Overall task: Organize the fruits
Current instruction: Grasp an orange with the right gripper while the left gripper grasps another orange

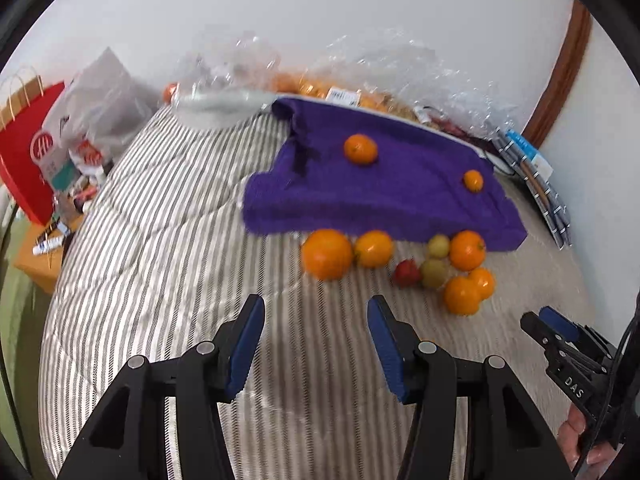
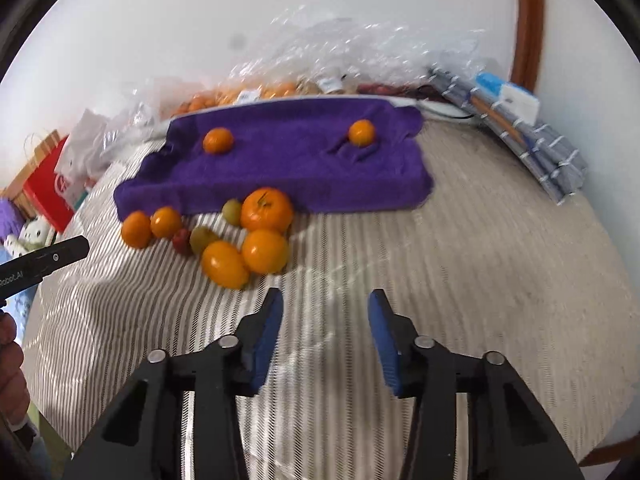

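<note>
We hold our left gripper and right gripper with jaws released, empty, above the bed near the oranges.

— What's on the towel?
— Two oranges, one left, one right, well apart. The towel lies on the bed.
— And in front?
— A fruit cluster against its near edge. Plastic bags behind it; notebooks off to the right, by the wall.
</note>
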`<state>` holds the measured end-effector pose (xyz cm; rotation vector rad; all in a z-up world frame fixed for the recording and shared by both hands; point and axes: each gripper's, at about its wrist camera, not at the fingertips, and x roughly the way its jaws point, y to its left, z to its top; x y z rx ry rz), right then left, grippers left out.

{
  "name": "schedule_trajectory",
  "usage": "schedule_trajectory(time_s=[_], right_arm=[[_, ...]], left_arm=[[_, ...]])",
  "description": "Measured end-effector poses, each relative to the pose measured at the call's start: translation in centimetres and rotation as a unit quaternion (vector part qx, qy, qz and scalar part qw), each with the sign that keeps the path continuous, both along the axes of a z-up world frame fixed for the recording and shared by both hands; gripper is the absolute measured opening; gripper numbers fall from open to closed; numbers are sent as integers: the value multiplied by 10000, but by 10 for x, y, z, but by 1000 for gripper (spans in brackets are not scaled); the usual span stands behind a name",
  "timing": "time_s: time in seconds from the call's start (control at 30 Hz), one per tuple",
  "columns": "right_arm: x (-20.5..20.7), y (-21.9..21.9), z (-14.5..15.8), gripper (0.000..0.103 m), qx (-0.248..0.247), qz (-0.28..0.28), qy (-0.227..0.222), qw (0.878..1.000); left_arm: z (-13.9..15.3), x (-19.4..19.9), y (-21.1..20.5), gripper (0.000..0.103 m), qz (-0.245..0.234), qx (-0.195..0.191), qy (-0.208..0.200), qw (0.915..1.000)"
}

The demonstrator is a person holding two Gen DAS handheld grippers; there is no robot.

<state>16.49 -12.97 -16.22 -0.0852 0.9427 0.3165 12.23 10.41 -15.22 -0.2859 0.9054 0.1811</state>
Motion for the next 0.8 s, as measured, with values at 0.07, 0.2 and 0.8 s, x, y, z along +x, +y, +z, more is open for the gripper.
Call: schedule_trajectory(time_s=[0.07,0.2,0.8], right_arm=[[3,7,-5,42,-13,63,33,10000],[13,21,-9,41,114,226,49,9997],[50,45,-26,36,441,221,434,9978]], left_arm=[[-6,0,7,51,44,-33,79,10000],[-14,2,23,51,113,-172,151,9997],[-33,21,48,51,124,-574,200,9981]])
